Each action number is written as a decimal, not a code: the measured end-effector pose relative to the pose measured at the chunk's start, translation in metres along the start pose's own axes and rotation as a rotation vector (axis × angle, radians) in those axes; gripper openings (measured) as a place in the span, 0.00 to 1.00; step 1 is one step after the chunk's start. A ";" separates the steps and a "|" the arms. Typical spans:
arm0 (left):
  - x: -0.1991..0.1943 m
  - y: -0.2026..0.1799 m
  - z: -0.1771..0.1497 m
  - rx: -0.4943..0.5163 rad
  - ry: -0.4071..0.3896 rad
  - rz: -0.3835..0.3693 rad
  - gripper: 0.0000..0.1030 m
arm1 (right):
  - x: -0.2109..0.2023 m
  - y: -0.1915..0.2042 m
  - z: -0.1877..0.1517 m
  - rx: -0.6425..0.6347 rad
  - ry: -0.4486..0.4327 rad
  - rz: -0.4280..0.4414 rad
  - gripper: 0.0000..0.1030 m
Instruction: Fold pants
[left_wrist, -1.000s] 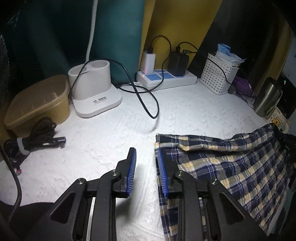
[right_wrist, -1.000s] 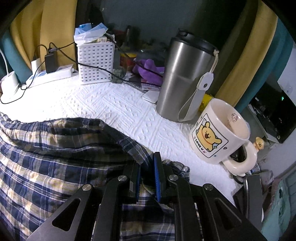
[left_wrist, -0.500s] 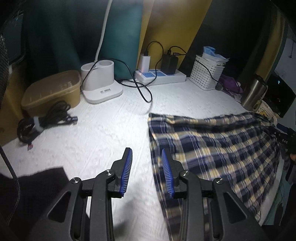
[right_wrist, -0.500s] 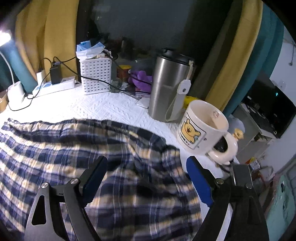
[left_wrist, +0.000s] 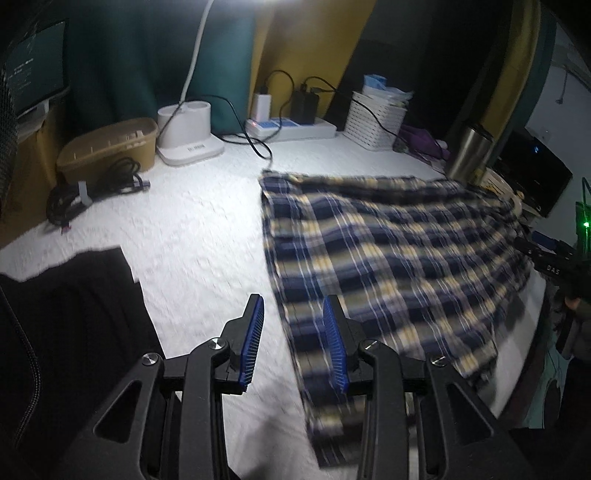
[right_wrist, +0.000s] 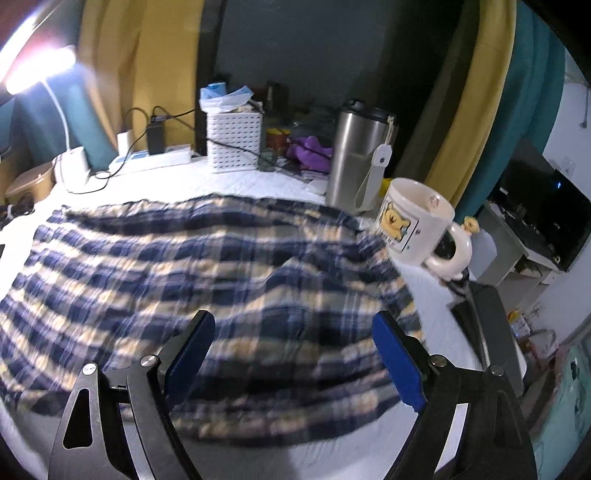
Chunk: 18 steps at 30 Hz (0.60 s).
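Observation:
The blue, yellow and white plaid pants lie folded and spread on the white textured table cover; they also show in the right wrist view. My left gripper is open and empty, held above the pants' left edge. My right gripper is wide open and empty, held above the pants' right end. Both grippers are clear of the cloth.
A bear mug and a steel tumbler stand by the pants' right end. A white basket, power strip, white lamp base, tan box and coiled cable line the back. A black cloth lies front left.
My right gripper let go of the pants, opened wide and drew back. My left gripper pulled back and up from the pants' left corner. The pants now lie flat.

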<state>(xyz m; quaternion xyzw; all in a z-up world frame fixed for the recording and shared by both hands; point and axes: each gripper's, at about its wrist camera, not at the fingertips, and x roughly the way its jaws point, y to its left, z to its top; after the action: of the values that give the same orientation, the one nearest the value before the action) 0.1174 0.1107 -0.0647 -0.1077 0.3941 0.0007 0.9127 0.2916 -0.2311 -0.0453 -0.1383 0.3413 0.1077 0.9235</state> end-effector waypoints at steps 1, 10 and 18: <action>-0.001 -0.001 -0.005 -0.003 0.003 -0.009 0.32 | -0.002 0.003 -0.004 -0.004 0.003 0.006 0.85; 0.002 -0.005 -0.047 -0.044 0.049 -0.072 0.32 | -0.029 0.035 -0.035 -0.014 0.016 0.095 0.85; 0.002 -0.013 -0.060 0.012 0.049 -0.087 0.31 | -0.050 0.113 -0.053 -0.036 0.009 0.374 0.85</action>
<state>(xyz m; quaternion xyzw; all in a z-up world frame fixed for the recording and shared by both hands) 0.0767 0.0862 -0.1035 -0.1190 0.4113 -0.0439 0.9026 0.1893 -0.1477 -0.0717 -0.0892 0.3632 0.2831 0.8832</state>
